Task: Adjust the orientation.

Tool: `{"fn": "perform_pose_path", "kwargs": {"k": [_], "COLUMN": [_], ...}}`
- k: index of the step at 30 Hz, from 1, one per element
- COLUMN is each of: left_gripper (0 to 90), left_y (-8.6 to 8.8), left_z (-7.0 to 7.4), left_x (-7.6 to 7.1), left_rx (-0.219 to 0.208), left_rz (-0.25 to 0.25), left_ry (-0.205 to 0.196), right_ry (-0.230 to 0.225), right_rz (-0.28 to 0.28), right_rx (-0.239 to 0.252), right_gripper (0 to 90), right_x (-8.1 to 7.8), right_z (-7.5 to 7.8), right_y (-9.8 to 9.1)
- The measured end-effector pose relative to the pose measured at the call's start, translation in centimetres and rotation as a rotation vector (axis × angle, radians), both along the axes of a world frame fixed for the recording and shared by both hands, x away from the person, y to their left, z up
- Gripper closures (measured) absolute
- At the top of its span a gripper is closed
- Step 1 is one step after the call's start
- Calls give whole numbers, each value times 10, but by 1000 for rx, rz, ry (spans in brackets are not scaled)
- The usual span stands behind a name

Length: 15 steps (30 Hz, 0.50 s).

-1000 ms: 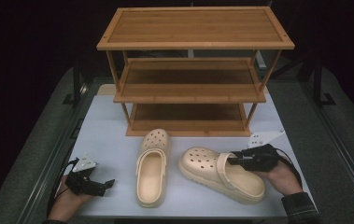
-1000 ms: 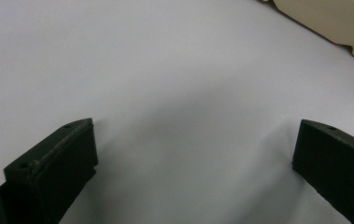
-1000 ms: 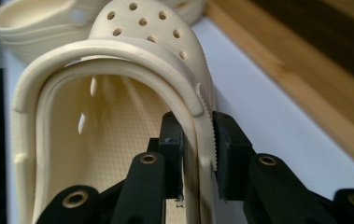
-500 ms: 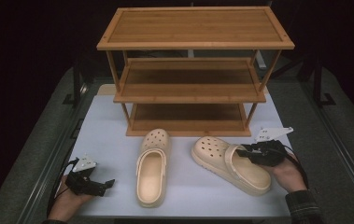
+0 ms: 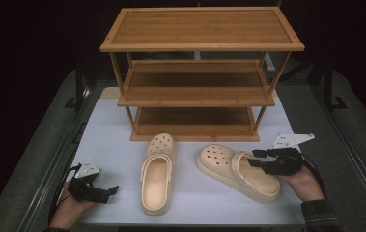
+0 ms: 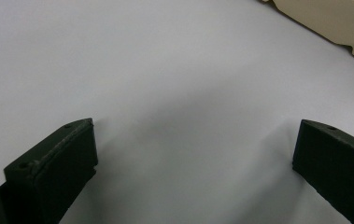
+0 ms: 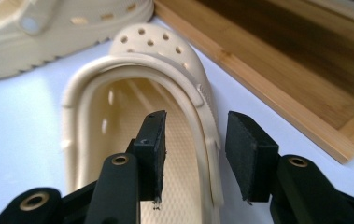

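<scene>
Cream clog's (image 7: 132, 154) side wall between right gripper's (image 7: 195, 154) parted, just-opening jaws, pads clear of it.

You won't find any lettering, label, brand mark, number or sign to read here: the two clogs (image 5: 157, 173), the wooden rack (image 5: 201, 72) and the desk (image 5: 118, 159) all show plain, unmarked surfaces.

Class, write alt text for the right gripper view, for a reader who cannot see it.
Two black fingers of the right gripper straddle the side wall of a cream clog, apart from it, having just been opening. A second clog lies beyond on the white table, and a wooden shoe rack stands alongside.
</scene>
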<state>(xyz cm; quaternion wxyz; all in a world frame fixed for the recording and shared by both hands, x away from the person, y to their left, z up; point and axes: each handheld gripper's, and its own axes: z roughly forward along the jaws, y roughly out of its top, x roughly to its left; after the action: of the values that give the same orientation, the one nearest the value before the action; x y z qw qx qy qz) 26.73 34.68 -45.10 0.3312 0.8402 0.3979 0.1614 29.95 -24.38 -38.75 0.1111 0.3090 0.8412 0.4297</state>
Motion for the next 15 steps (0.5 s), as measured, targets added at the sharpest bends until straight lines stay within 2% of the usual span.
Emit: {"fn": "perform_pose_path", "kwargs": {"k": [2, 4, 7, 11, 15], "left_gripper": [0, 0, 0, 0, 0], "left_y": [0, 0, 0, 0, 0], "left_z": [0, 0, 0, 0, 0], "left_x": [0, 0, 0, 0, 0], "left_rx": [0, 1, 0, -1, -1], "left_rz": [0, 0, 1, 1, 1], "left_ry": [-2, -1, -2, -1, -1], "right_ry": [-1, -17, -10, 33, 76], "right_rz": [0, -27, -61, -103, -112], "right_rx": [14, 33, 45, 50, 49], "right_gripper": [583, 644, 728, 826, 890], "right_x": [-2, -12, -16, -18, -18], "right_z": [1, 4, 0, -17, -37], "right_y": [-3, -20, -34, -55, -64]}}
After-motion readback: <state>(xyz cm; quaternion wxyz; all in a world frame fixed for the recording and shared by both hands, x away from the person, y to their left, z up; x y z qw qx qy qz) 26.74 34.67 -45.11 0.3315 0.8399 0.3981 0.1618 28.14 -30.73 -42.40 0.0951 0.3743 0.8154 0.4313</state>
